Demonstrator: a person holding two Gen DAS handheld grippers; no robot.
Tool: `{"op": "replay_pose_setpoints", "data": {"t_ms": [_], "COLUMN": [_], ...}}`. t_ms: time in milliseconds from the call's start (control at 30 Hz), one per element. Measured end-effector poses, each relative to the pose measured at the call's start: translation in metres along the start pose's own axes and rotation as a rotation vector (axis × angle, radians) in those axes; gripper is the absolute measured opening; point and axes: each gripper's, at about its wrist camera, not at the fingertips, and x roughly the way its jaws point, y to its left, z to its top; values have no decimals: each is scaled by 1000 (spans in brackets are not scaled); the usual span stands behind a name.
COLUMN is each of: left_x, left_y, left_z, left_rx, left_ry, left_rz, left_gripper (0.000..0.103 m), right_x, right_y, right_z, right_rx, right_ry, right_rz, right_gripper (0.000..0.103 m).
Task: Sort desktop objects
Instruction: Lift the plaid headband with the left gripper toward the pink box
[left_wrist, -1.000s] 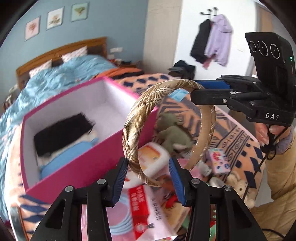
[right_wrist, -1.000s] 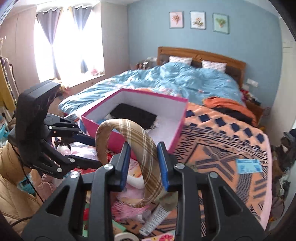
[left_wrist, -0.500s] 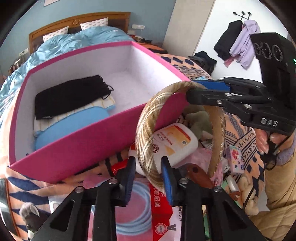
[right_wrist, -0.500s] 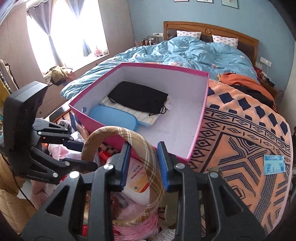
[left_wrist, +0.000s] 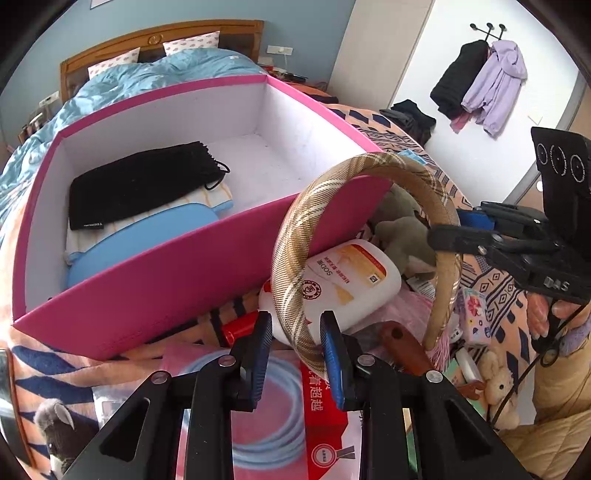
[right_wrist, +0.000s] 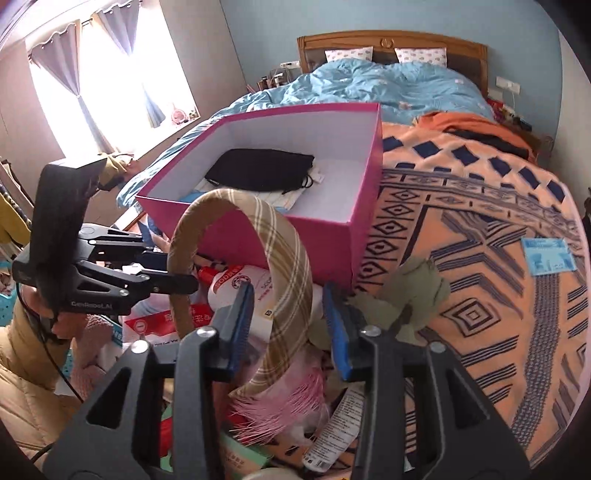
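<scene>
Just in front of the pink box (left_wrist: 155, 280), over the clutter, I've brought the plaid headband (left_wrist: 291, 295) down from higher up. My left gripper (left_wrist: 295, 345) has clamped one end; the right gripper (right_wrist: 288, 325) is closing around the other, pads not clearly pressing. Next, I judge, it goes into the box.

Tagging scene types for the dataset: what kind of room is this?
Almost certainly a home bedroom: a bed with a wooden headboard and blue duvet, clothes on wall hooks, curtained window.
</scene>
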Motion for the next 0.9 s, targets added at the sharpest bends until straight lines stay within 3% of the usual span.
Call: {"op": "replay_pose_setpoints", "data": {"t_ms": [67, 133, 300, 467, 567, 633, 900], "left_x": [-2, -7, -19, -26, -19, -13, -17], "left_y": [1, 0, 3, -2, -5, -7, -8], "left_z": [-1, -4, -15, -24, -24, -24, -22], "left_rx": [-12, -12, -38, -43, -43, -48, -65], "left_ry": [0, -14, -32, -40, -18, 1, -26], "left_rz": [6, 25, 15, -16, -29, -45, -82], "left_gripper": [32, 43, 52, 52, 44, 28, 24], "right_x": [3, 5, 7, 4, 4, 3, -4], "right_y": [0, -4, -10, -14, -13, -12, -9], "right_z": [1, 0, -6, -10, -10, -10, -11], "right_rx": [-4, 20, 73, 125, 139, 145, 161], "right_ry": [-1, -3, -7, -23, -28, -31, -48], "right_rz": [-22, -13, -13, -7, -4, 2, 20], "right_gripper": [22, 21, 20, 20, 20, 20, 20]}}
